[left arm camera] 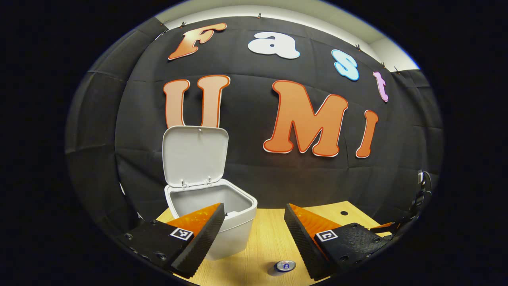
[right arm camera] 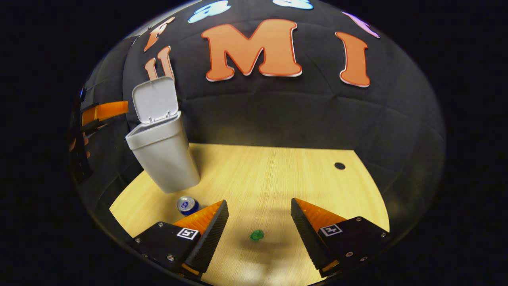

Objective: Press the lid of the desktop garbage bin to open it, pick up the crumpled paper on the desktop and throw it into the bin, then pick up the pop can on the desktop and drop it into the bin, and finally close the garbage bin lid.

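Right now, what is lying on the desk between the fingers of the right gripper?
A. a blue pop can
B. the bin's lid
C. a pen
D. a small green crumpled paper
D: in the right gripper view the green crumpled paper lies on the desk between the open right gripper fingers; the pop can stands off to the side by the bin.
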### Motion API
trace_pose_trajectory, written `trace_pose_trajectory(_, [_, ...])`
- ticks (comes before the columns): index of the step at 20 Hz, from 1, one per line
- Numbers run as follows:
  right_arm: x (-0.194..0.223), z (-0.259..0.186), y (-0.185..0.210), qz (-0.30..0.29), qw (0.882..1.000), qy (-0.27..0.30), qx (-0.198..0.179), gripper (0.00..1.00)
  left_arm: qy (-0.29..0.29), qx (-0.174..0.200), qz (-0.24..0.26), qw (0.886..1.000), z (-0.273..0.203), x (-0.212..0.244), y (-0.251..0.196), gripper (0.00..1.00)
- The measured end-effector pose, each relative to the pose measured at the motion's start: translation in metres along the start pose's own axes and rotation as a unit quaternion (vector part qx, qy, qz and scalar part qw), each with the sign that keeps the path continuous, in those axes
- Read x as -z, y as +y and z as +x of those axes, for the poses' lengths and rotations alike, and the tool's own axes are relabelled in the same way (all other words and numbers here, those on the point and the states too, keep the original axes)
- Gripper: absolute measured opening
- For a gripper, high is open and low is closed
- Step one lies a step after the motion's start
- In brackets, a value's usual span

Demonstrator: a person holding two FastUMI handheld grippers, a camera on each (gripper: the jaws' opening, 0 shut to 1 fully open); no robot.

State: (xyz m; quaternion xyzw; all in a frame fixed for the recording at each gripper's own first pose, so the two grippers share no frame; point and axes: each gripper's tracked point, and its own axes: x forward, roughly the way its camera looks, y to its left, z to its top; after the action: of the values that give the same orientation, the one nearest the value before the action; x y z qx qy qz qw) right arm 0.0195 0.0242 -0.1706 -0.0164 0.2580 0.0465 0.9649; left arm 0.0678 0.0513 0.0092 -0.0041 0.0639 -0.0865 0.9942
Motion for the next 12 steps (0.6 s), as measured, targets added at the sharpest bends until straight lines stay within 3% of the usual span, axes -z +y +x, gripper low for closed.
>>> trace_pose_trajectory(5, [0.059, 0.025, -0.003, -0.014, 0.995, 0.094, 0.003, 0.96, 0.016, 0.002, 0.004, 1.000, 0.002, 0.016, 0.013, 0.96])
trace_pose_trajectory(12, [0.101, 0.059, 0.000, -0.024, 0.983, 0.183, 0.001, 0.96, 0.041, 0.002, 0.004, 0.999, 0.005, 0.037, 0.031, 0.96])
